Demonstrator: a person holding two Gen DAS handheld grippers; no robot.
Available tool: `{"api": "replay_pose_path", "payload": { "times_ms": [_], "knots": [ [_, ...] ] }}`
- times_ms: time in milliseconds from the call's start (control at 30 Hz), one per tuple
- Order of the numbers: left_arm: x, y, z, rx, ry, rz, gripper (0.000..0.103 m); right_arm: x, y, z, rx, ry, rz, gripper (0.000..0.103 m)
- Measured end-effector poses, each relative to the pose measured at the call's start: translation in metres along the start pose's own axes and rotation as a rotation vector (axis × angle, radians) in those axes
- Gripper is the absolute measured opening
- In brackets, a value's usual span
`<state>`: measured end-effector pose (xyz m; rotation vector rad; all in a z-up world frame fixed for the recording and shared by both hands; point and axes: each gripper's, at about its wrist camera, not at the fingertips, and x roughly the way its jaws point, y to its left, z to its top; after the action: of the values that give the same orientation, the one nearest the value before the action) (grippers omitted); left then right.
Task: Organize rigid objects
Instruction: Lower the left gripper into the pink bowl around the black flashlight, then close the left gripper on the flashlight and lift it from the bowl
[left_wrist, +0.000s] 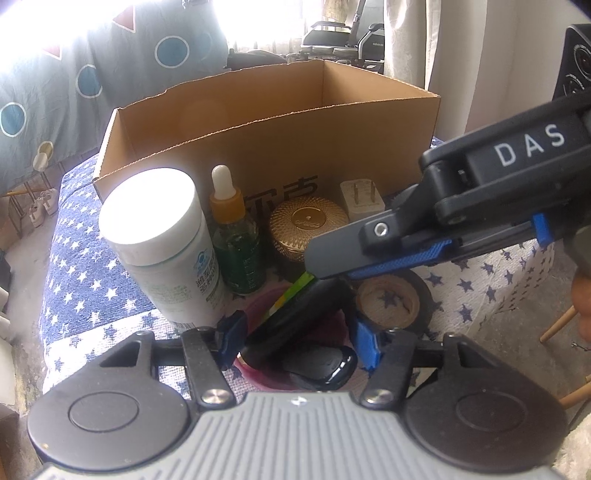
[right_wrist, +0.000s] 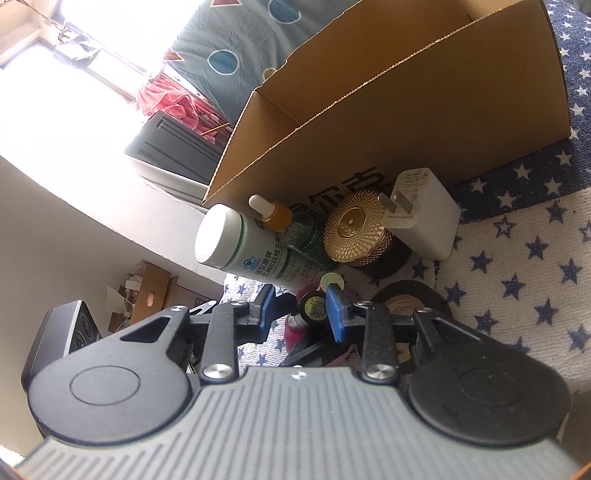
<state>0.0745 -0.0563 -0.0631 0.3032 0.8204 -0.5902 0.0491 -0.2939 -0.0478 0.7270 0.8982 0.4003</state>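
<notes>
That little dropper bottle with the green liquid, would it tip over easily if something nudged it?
Probably: the dropper bottle stands tall and narrow. The white pill bottle close beside it might stop a fall that way. It looks like glass, so likely fragile and slippery.

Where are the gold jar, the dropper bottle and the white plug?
gold jar (left_wrist: 309, 220), left wrist view, centre of its lid
dropper bottle (left_wrist: 238, 254), left wrist view, green glass body
white plug (right_wrist: 428, 218), right wrist view, white casing

Matt corrugated cardboard box (left_wrist: 266, 122), shiny embossed gold metal tin (left_wrist: 308, 225), glossy white plastic bottle (left_wrist: 166, 243), woven star-printed cloth (left_wrist: 85, 280).
</notes>
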Motion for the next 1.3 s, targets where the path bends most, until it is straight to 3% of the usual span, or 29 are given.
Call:
{"api": "replay_pose_path", "payload": {
  "times_ms": [600,733,967,1300],
  "knots": [
    [-0.014,0.012,0.003,-0.079,-0.072,-0.001,0.046,0.009,0.021,0.002,-0.072,-0.026,0.12,0.031],
    [-0.017,0.018,0.005,-0.117,-0.104,-0.005,0.037,0.01,0.024,0.001,-0.101,-0.041,0.104,0.031],
    [-0.023,0.019,0.003,-0.117,-0.124,0.01,0.034,0.003,0.021,-0.002,-0.094,-0.055,0.076,0.032],
    [-0.032,0.017,0.003,-0.135,-0.143,0.032,0.031,-0.014,-0.007,-0.003,0.026,-0.087,0.052,0.032]
  ]
}}
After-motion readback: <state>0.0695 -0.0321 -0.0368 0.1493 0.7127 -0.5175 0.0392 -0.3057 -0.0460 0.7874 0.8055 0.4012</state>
